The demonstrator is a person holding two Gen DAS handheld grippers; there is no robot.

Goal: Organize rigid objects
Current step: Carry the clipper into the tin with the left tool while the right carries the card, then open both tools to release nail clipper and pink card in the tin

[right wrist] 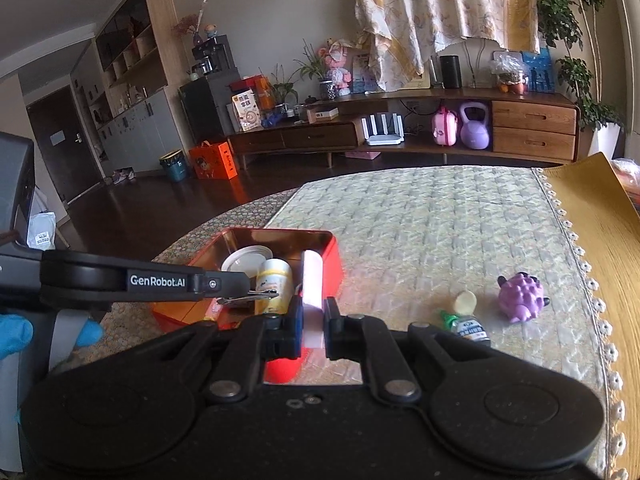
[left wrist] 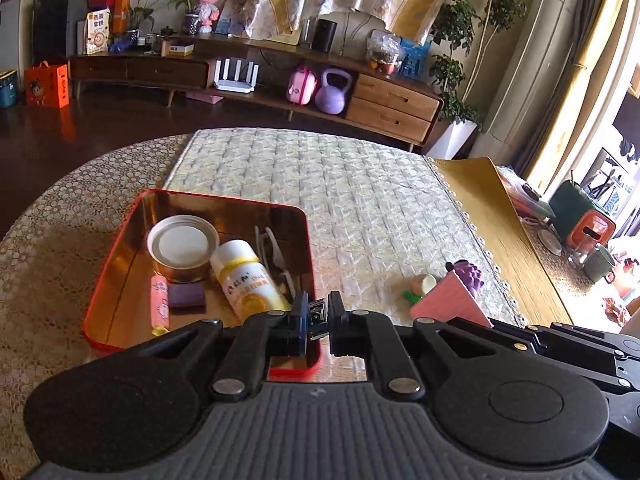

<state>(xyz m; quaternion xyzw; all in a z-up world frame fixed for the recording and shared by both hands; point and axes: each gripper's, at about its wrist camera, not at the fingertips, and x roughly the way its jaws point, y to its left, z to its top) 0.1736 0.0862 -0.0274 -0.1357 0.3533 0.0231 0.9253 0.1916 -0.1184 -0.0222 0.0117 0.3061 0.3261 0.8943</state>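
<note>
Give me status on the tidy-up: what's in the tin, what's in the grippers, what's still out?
Done: the red tin already holds a round can, white bottle, pink tube and purple block. In hand: the left gripper is shut on a small metal clip at the tin's near corner; the right gripper is shut on a pink box. Left: the purple toy and small bottle on the mat.

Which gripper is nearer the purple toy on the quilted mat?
Right. The right gripper, jaws shut on a pink box, hangs by the red tin's right wall, the purple toy off to its right. The left gripper hangs over the tin, farther from it.
</note>
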